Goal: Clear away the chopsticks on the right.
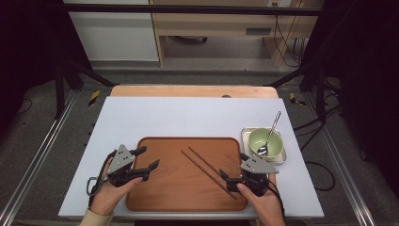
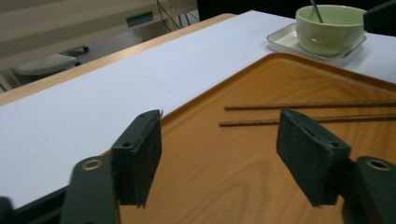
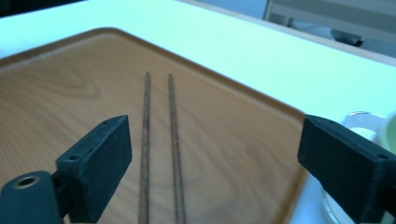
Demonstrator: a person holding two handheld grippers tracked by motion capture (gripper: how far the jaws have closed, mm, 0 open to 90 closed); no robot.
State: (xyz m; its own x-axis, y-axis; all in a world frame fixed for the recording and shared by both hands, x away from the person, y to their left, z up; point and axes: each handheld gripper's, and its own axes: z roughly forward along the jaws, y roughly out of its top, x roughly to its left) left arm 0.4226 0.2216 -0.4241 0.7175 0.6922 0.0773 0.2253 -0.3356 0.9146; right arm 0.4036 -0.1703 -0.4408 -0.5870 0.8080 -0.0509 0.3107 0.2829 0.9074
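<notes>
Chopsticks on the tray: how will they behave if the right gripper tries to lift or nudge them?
The chopsticks look thin, straight and rigid, so probably stiff and light. They lie flat on the smooth wooden tray, so a nudge would likely slide or roll them. Their low profile may make them slip from the right gripper, whose jaws stand open.

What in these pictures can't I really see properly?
- Inside of the green bowl: in the left gripper view its near wall hides the contents.
- Spoon: in the left gripper view the bowl's wall hides all but the handle.
- Chopsticks: in the right gripper view their near ends are cut off by the bottom edge.
- Small tray under the bowl: in the right gripper view it is blurred and partly behind a jaw of the right gripper.
</notes>
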